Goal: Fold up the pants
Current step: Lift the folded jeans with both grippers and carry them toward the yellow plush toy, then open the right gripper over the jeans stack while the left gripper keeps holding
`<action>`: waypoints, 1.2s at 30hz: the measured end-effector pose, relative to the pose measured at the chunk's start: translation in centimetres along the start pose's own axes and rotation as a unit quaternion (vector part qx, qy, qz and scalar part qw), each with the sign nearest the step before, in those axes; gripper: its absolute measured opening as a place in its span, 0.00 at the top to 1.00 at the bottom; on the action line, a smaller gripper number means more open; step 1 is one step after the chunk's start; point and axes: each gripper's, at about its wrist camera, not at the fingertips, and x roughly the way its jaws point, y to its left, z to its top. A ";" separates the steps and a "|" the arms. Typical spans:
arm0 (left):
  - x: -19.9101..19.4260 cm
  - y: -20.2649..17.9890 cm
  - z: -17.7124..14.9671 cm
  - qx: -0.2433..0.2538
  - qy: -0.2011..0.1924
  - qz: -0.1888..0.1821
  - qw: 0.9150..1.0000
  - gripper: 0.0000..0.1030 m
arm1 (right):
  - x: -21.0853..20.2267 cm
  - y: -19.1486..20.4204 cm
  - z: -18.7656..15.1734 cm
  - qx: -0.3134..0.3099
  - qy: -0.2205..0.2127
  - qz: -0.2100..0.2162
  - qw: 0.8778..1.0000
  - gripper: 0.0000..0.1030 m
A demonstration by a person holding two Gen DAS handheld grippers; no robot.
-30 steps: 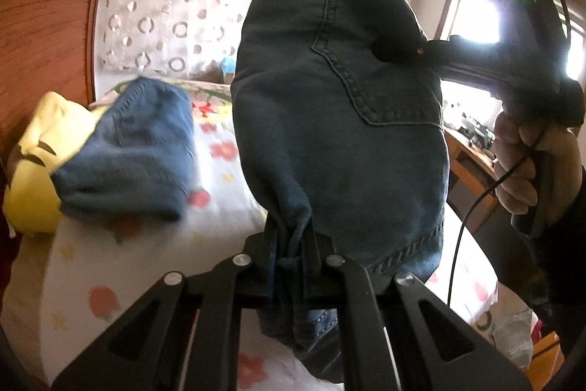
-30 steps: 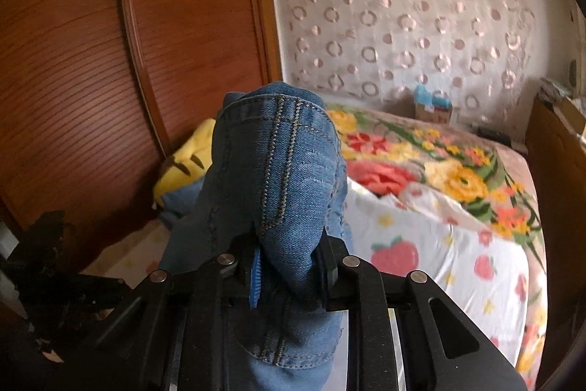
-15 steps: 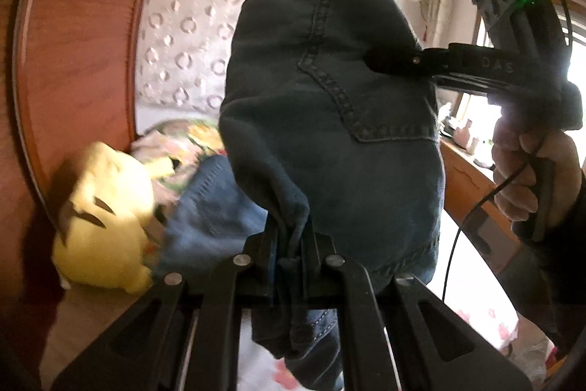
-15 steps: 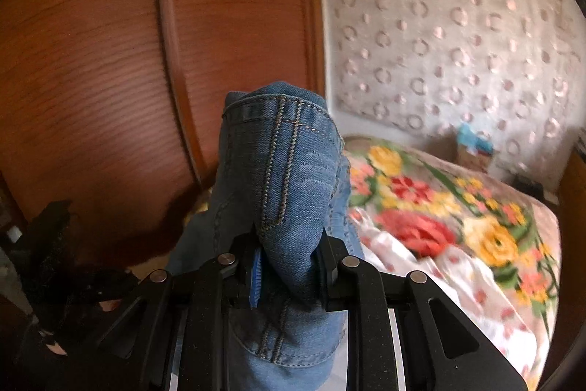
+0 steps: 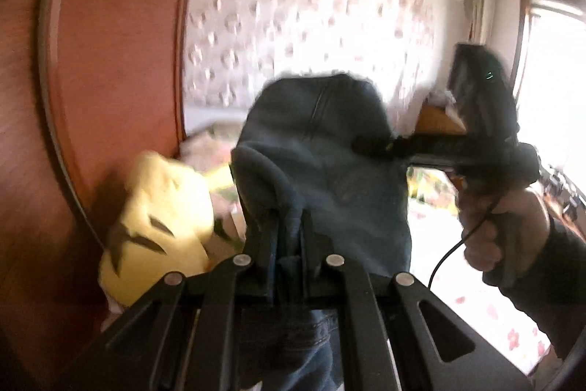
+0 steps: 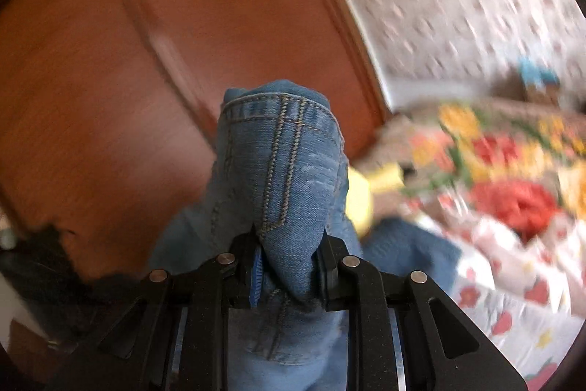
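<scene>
The pants (image 5: pixel 322 178) hang in the air between your two tongs, above the bed (image 6: pixel 512 281). Your left tongs (image 5: pixel 289 244) pinch a thin bunch of dark cloth. Your right tongs (image 6: pixel 287 262) squeeze a thick fold with seams. Only the left view shows your right hand (image 5: pixel 501 233) gripping its handle and the yellow plush toy (image 5: pixel 161 226) by the wooden wardrobe (image 5: pixel 110 61). Only the right view shows the big flower blanket (image 6: pixel 512 171) and another blue cloth (image 6: pixel 406 248) lying on the bed.
</scene>
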 end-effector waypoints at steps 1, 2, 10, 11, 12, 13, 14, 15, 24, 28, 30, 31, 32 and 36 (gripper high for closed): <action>2.3 0.1 -0.7 -0.004 0.027 0.002 1.000 0.94 | 1.8 -2.2 -1.0 0.015 0.023 -0.021 0.999 0.80; 3.6 0.0 -1.1 -0.006 0.042 0.001 0.999 0.94 | 3.2 -4.2 -1.8 0.023 0.043 -0.047 0.998 0.80; 7.4 -0.7 -3.1 0.006 0.075 0.014 0.997 0.94 | 2.9 -7.3 -1.6 -0.029 0.064 -0.129 0.989 0.44; 7.5 -0.7 -3.2 0.007 0.077 0.015 0.997 0.94 | 2.4 -6.9 -1.6 -0.042 0.057 -0.140 0.988 0.44; 7.3 -1.0 -3.3 0.007 0.078 0.016 0.997 0.94 | 1.9 -6.8 -1.7 -0.050 0.049 -0.149 0.986 0.43; 7.2 -1.1 -3.3 0.008 0.077 0.017 0.997 0.94 | 1.2 -6.5 -1.7 -0.058 0.038 -0.158 0.985 0.43; 7.1 -1.1 -3.2 0.008 0.075 0.018 0.997 0.94 | 0.7 -6.2 -1.8 -0.065 0.028 -0.168 0.983 0.43; 6.8 -1.2 -3.2 0.009 0.070 0.020 0.997 0.94 | -0.1 -5.9 -2.0 -0.072 0.018 -0.175 0.982 0.43; 2.4 -2.4 -1.8 0.008 0.008 0.007 1.000 0.93 | 0.2 -3.4 -1.6 -0.115 -0.017 -0.118 0.986 0.57; 3.1 -3.5 -2.4 0.028 0.017 0.003 0.999 0.92 | 2.7 -4.5 -2.1 -0.107 0.011 -0.146 0.983 0.65; 4.3 -3.3 -2.9 0.026 0.032 0.003 0.999 0.92 | 3.4 -5.5 -2.3 -0.090 0.014 -0.151 0.984 0.65; 5.0 -3.1 -3.2 0.020 0.042 0.003 0.999 0.92 | 3.9 -5.9 -2.4 -0.089 0.017 -0.159 0.983 0.65; 5.5 -3.0 -3.4 0.017 0.048 0.002 0.999 0.92 | 4.4 -6.4 -2.7 -0.090 0.023 -0.169 0.981 0.65; 7.3 -2.6 -4.7 0.023 0.074 0.005 0.997 0.92 | 4.7 -7.7 -3.6 -0.078 0.030 -0.176 0.981 0.65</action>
